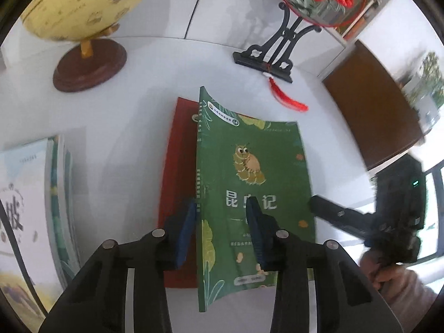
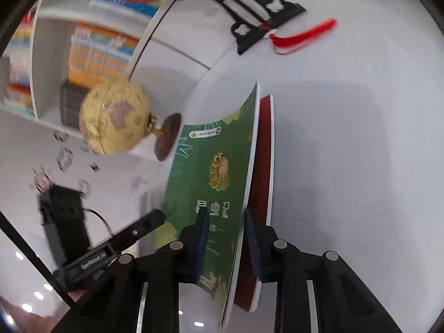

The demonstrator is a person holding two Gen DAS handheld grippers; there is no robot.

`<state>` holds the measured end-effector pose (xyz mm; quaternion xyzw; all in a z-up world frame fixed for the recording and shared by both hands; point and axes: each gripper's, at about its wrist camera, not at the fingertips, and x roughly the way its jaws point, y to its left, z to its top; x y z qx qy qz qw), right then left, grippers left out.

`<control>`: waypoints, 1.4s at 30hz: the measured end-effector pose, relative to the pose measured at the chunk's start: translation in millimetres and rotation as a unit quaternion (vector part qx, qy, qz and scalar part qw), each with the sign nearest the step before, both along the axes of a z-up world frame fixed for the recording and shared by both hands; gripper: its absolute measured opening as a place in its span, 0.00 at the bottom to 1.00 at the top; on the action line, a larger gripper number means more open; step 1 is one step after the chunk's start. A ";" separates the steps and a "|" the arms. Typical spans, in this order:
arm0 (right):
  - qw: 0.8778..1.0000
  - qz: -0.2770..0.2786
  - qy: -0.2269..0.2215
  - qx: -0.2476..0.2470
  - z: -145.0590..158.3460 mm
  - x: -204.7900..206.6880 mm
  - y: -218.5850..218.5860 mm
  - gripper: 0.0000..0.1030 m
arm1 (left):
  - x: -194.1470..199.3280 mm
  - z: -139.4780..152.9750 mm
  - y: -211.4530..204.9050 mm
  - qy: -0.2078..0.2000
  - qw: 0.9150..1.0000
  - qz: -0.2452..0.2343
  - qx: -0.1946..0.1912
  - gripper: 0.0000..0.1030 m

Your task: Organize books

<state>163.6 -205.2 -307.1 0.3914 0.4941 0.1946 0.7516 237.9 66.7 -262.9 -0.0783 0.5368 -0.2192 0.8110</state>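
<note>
White tabletop [image 1: 133,116] at frame centre: left gripper [image 1: 219,230] pinches the green book's [image 1: 249,172] spine edge; right gripper [image 2: 226,238] pinches its opposite edge above a red book [image 1: 177,166].

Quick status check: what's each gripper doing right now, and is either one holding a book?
Left gripper: shut on the green book, at its spine edge.
Right gripper: shut on the green book, at its page edge.
</note>
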 end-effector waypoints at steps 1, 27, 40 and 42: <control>1.000 0.000 0.002 -0.001 -0.9 -1.3 -0.4 0.27 | -2.3 0.8 -0.1 -0.003 1.000 -0.001 0.005 0.32; 0.999 0.043 -0.027 0.007 37.4 -32.3 17.3 0.27 | -56.3 27.6 -6.4 -0.014 0.999 -0.025 -0.019 0.32; 0.999 0.045 0.014 -0.002 21.2 -54.7 17.6 0.27 | -87.3 6.8 -2.5 0.006 1.000 -0.015 -0.010 0.32; 0.999 0.030 0.025 0.003 9.4 -62.5 13.0 0.27 | -89.4 4.5 0.4 0.007 1.000 -0.010 -0.006 0.32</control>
